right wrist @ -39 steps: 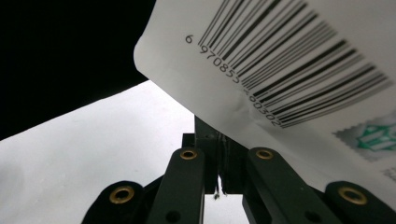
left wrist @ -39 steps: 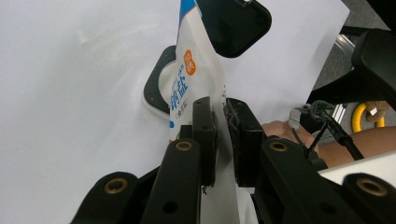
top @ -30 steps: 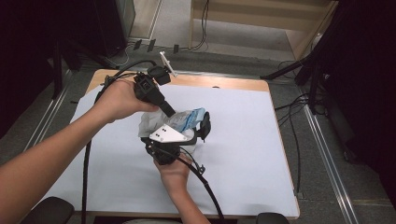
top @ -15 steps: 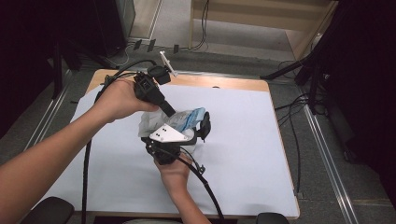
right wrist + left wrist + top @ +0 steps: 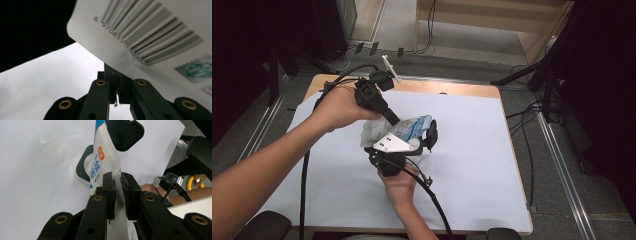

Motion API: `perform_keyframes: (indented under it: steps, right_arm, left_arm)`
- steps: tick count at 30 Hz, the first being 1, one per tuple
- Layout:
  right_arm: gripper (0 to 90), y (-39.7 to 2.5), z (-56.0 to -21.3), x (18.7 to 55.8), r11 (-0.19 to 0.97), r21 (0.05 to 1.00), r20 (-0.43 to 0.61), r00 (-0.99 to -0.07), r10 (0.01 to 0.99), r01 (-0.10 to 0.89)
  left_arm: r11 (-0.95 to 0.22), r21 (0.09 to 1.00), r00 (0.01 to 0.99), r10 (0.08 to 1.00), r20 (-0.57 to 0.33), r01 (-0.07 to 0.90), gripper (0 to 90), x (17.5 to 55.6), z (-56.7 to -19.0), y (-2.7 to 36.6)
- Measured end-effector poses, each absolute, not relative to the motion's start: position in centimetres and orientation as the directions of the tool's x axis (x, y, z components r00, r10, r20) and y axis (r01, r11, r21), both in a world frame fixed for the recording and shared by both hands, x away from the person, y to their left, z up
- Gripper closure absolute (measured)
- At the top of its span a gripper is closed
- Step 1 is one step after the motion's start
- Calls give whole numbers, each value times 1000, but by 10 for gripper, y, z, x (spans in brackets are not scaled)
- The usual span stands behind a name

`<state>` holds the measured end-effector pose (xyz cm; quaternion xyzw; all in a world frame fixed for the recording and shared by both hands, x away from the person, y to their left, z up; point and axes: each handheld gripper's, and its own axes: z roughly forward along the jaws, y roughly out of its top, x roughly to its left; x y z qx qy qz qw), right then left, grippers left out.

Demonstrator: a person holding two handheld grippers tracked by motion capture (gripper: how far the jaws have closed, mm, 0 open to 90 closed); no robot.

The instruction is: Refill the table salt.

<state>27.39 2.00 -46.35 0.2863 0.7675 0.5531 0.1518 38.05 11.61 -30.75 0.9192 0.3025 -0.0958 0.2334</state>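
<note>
Table (image 5: 492, 91) under white sheet (image 5: 472, 150)

White-covered table (image 5: 472, 150) on grey floor (image 5: 542, 115)

Light: even overhead, my table (image 5: 472, 150) bright, room edges near black | Glare: white sheet washes out past my left claw (image 5: 119, 195) — soft shadows only | Focus: barcode pouch (image 5: 155, 32) blurred close up — right claw (image 5: 117, 82) dim beneath.

A fixed camera looks forward and down over the white-covered wooden table (image 5: 472, 150). Two gripper-mounted cameras look along their jaws, very close to the shared white-and-blue printed plastic pouch (image 5: 103, 167).
</note>
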Motion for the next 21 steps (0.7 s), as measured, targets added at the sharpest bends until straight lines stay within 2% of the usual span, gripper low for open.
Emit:
perform_keyframes:
  steps: [5, 18, 21]
  right_arm:
    - [888, 16, -472, 273, 237, 927, 89, -783, 616, 291]
    - [886, 6, -487, 270, 259, 911, 92, -769, 632, 322]
    - [884, 6, -489, 269, 268, 909, 81, -768, 635, 318]
  left_arm:
    - [-697, 371, 788, 509, -347, 613, 810, 381, -318, 122]
    - [-726, 326, 792, 507, -340, 605, 730, 384, -339, 119]
    - [-726, 323, 790, 509, -342, 607, 750, 387, -342, 120]
